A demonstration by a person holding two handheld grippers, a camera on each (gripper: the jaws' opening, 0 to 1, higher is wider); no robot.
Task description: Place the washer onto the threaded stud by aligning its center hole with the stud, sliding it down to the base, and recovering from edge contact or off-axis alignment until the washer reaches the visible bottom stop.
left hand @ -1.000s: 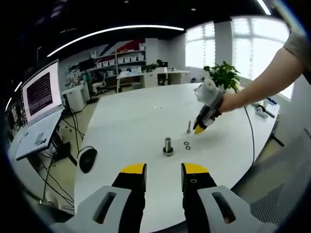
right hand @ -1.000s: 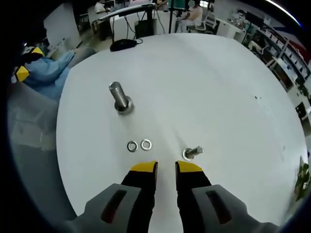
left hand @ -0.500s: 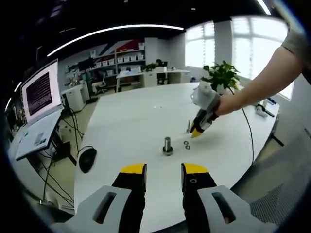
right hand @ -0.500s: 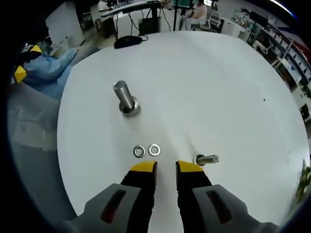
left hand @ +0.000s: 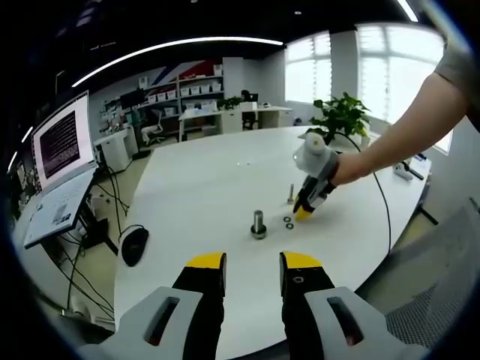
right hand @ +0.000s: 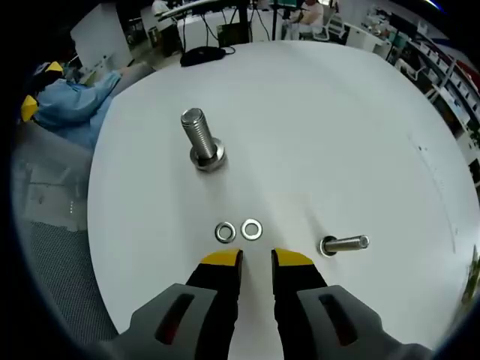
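A large threaded stud [right hand: 202,139] stands upright on the white table [right hand: 315,120]; in the left gripper view the stud [left hand: 259,223] is near the table's middle. Two small washers [right hand: 238,231] lie flat side by side just ahead of my right gripper [right hand: 256,258], whose jaws stand open with nothing between them. A smaller bolt [right hand: 344,244] stands to the right of the washers. My left gripper [left hand: 252,262] is open, held well back from the stud near the table's front edge. The right gripper [left hand: 304,212] shows in the left gripper view, hovering beside the washers [left hand: 289,222].
A computer mouse [left hand: 135,244] lies at the table's left edge. A laptop [left hand: 64,172] stands on a stand left of the table. A potted plant [left hand: 343,116] and a cable sit at the far right. Blue cloth [right hand: 71,101] lies beyond the table's edge.
My right gripper has moved closer to the two washers and shifted left away from the small bolt. The left gripper has stayed still.
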